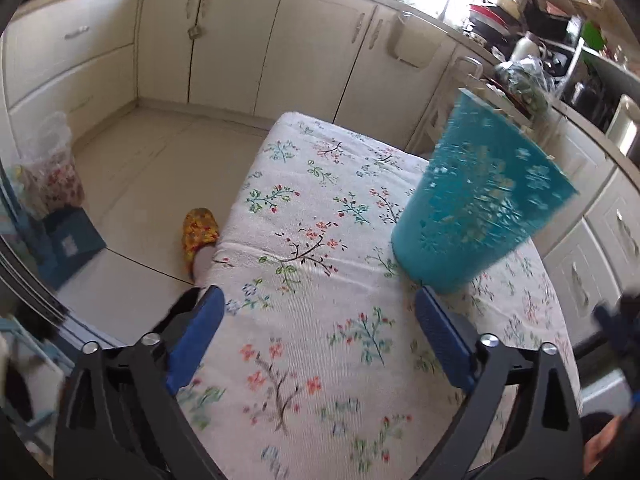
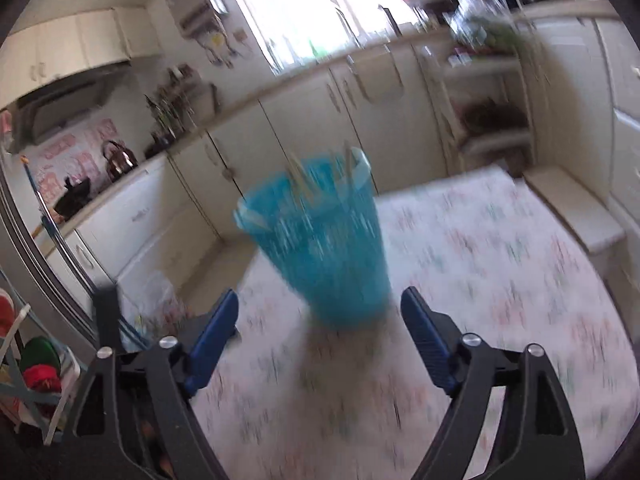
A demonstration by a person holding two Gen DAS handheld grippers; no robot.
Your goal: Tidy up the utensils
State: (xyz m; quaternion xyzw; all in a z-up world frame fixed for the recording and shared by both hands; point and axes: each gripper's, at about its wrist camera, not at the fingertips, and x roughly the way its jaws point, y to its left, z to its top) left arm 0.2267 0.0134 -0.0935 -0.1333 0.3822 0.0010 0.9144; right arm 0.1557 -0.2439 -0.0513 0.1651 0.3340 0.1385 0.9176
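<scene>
A teal perforated utensil holder point(image 1: 476, 204) stands on the floral tablecloth point(image 1: 312, 280), just ahead and right of my left gripper point(image 1: 320, 300), which is open and empty. In the right wrist view the holder point(image 2: 324, 252) stands straight ahead of my right gripper point(image 2: 320, 304), which is open and empty, its fingers just short of the holder's base. Several pale utensil handles point(image 2: 304, 178) stick out of the holder's top. This view is blurred by motion.
Cream kitchen cabinets point(image 1: 248, 44) run behind the table. A cluttered counter point(image 1: 532, 52) is at the right. A foot in a yellow slipper point(image 1: 198, 232) is on the floor by the table's left edge. My right gripper shows at the left view's right edge point(image 1: 620, 320).
</scene>
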